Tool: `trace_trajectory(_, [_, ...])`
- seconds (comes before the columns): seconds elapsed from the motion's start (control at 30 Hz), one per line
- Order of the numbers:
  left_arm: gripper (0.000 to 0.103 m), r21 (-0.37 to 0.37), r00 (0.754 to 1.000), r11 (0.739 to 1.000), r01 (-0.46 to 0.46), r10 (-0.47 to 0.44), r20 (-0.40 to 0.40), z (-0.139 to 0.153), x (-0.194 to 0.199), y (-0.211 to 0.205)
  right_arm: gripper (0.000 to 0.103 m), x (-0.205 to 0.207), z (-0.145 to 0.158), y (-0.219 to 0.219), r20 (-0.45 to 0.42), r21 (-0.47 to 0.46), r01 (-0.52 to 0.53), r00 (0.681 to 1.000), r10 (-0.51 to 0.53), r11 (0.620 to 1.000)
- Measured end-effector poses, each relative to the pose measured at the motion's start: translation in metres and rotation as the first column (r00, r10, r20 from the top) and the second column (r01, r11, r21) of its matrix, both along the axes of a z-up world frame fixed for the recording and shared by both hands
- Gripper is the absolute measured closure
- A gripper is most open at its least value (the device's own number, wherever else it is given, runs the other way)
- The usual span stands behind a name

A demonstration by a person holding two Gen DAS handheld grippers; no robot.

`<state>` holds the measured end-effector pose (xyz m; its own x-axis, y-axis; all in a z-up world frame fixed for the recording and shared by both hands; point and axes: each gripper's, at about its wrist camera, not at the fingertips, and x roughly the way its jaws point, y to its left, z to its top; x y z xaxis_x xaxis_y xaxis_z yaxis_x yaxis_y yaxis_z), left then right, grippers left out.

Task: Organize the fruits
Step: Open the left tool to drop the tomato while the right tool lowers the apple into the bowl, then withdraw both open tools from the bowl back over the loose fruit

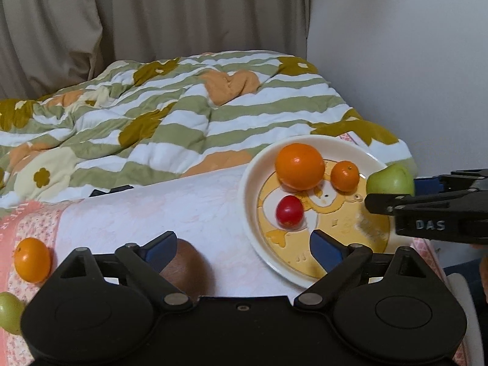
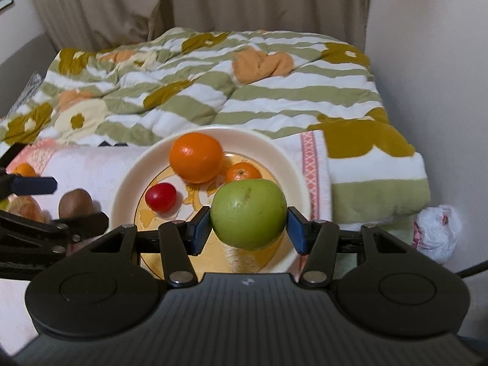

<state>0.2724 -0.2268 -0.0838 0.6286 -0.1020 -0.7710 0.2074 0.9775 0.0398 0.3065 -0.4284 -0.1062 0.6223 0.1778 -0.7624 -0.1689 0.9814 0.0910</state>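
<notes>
- Gripping a round green apple (image 2: 248, 213) between its blue pads, the right gripper (image 2: 248, 225) is holding the fruit above the near right part of a round cream plate with a yellow cartoon print (image 2: 128, 177).
- Lying on that plate are a large round orange (image 2: 196, 157) at the far side, a small mandarin (image 2: 243, 171) just right of it, and a small red tomato-like fruit (image 2: 160, 197) nearer and to the left.
- Standing wide apart with nothing between its blue pads, the left gripper (image 1: 244, 245) is hovering released over the plate's near left rim and a pale pink patterned cloth (image 1: 137, 213).
- Resting on the cloth just behind the left gripper's left finger is a brown kiwi-like fruit (image 1: 189, 267).
- Sitting farther left on the cloth are another small orange fruit (image 1: 32, 259) and, at the near left edge, a partly hidden pale green fruit (image 1: 9, 312).
- Spreading beyond the cloth is a rumpled green-and-white striped blanket with flower shapes (image 1: 170, 116), with beige curtains (image 1: 137, 12) hanging at the far side.
- Lying by the wall at the right is a crumpled white plastic bag (image 2: 437, 231).
</notes>
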Motion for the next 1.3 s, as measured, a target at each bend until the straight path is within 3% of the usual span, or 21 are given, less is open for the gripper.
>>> trace_trajectory(0.4, [0.006, 0.004, 0.999, 0.999, -0.034, 0.034, -0.01, -0.001, -0.001, 0.007, 0.032, 0.01, -0.021, 0.016, 0.007, -0.049, -0.049, 0.999, 0.049, 0.998])
trace_trajectory(0.47, [0.006, 0.01, 0.999, 0.999, -0.034, 0.034, -0.008, -0.001, -0.003, 0.007, 0.016, 0.009, -0.016, 0.017, 0.032, -0.055, -0.051, 0.998, 0.053, 0.997])
trace_trajectory(0.5, [0.006, 0.013, 0.999, 0.999, -0.035, 0.035, -0.008, -0.001, -0.004, 0.007, 0.0, 0.007, -0.013, 0.018, 0.053, -0.069, -0.047, 0.997, 0.051, 0.996])
trace_trajectory(0.6, [0.006, 0.026, 0.999, 0.999, -0.04, 0.04, -0.005, 0.002, -0.01, 0.008, 0.0, 0.001, -0.003, 0.018, 0.102, -0.09, -0.036, 0.994, 0.045, 0.995])
trace_trajectory(0.87, [0.006, 0.018, 0.998, 0.998, -0.057, 0.057, 0.01, 0.012, -0.034, 0.016, 0.0, -0.012, 0.011, 0.003, 0.095, -0.042, 0.006, 0.995, -0.002, 0.999])
trace_trajectory(1.03, [0.006, -0.061, 0.996, 0.995, -0.081, 0.082, 0.015, 0.025, -0.053, 0.024, 0.0, -0.029, 0.026, 0.001, 0.095, -0.033, 0.018, 0.995, -0.015, 0.999])
trace_trajectory(1.3, [0.006, -0.097, 0.988, 0.988, -0.121, 0.129, 0.084, 0.053, -0.101, 0.03, 0.0, -0.076, 0.056, 0.002, 0.098, 0.006, 0.027, 0.995, -0.027, 1.0])
